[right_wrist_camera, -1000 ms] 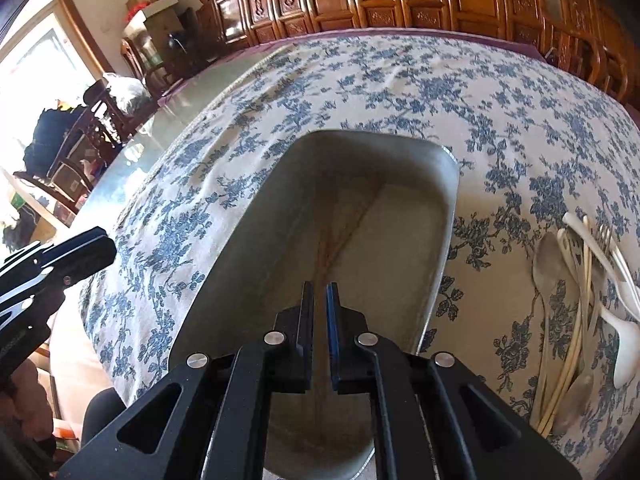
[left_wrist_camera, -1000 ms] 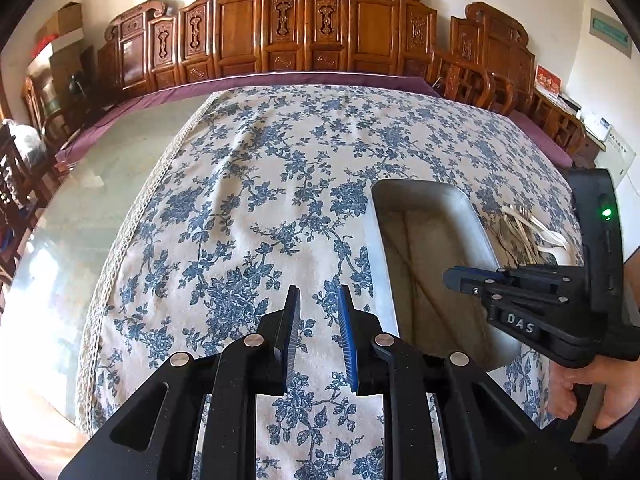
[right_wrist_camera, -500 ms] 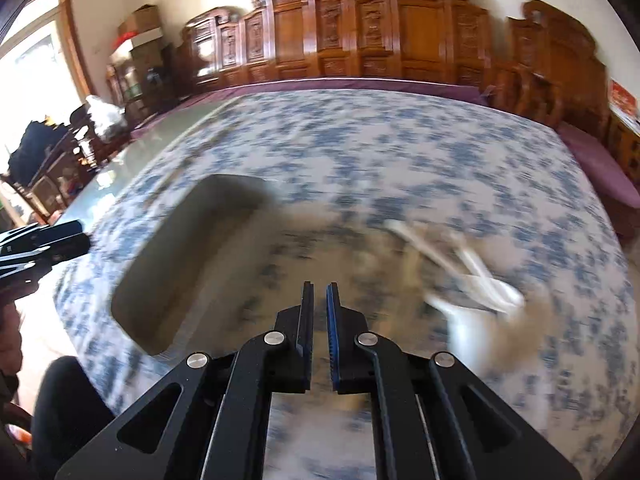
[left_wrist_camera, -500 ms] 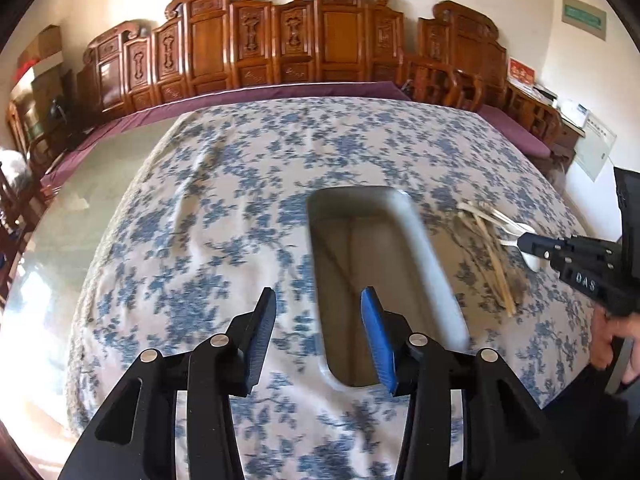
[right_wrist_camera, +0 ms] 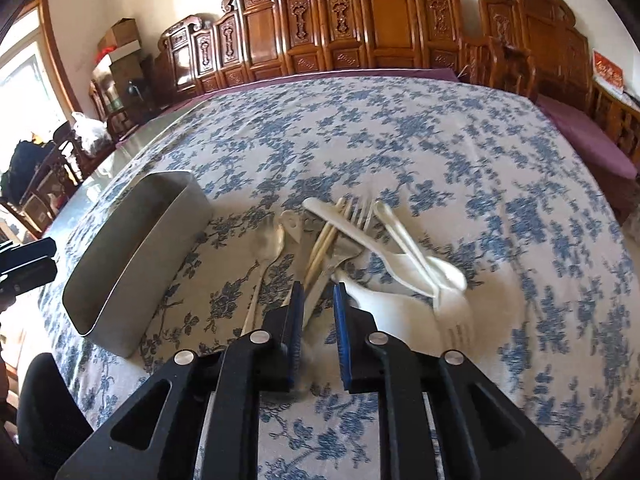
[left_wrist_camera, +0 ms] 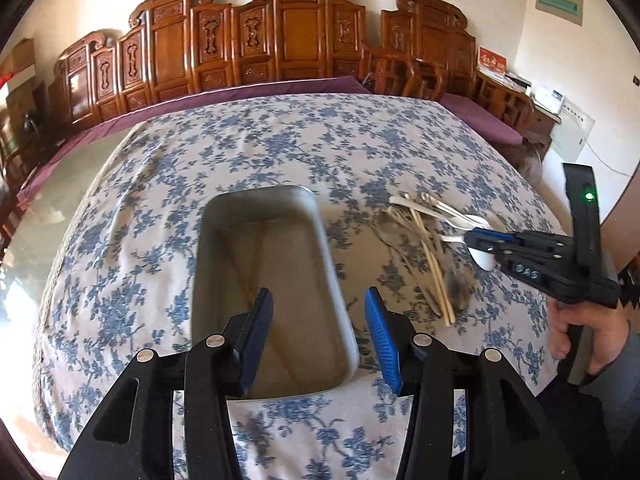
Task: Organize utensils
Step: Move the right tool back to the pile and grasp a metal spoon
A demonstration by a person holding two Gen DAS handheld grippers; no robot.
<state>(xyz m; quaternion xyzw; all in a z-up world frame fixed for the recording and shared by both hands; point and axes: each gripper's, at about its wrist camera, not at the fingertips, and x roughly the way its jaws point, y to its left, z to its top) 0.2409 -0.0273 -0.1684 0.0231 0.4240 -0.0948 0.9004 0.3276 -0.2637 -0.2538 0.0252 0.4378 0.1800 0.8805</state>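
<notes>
A grey rectangular tray (left_wrist_camera: 260, 193) lies on the blue-flowered tablecloth. My left gripper (left_wrist_camera: 318, 316) hovers over its near right rim, its jaws opening, with nothing between them. To the tray's right is a loose pile of utensils (left_wrist_camera: 424, 240): white plastic spoons (right_wrist_camera: 400, 264), a fork (right_wrist_camera: 360, 212), pale chopsticks (right_wrist_camera: 324, 248) and a metal spoon (right_wrist_camera: 272, 240). My right gripper (right_wrist_camera: 319, 296) hangs just above the near end of that pile. Its jaws are opening by a narrow gap and grip nothing. The tray (right_wrist_camera: 144, 256) stands left of it.
A row of carved wooden chairs (left_wrist_camera: 296, 36) lines the far side of the table. Bare glass tabletop (left_wrist_camera: 48, 208) shows left of the cloth. A person's hand (left_wrist_camera: 580, 320) holds the right gripper at the table's right edge.
The left gripper's jaws have spread wide and it has shifted right, over the tray. The right gripper swung from above the tray to the utensil pile, and its jaws parted slightly.
</notes>
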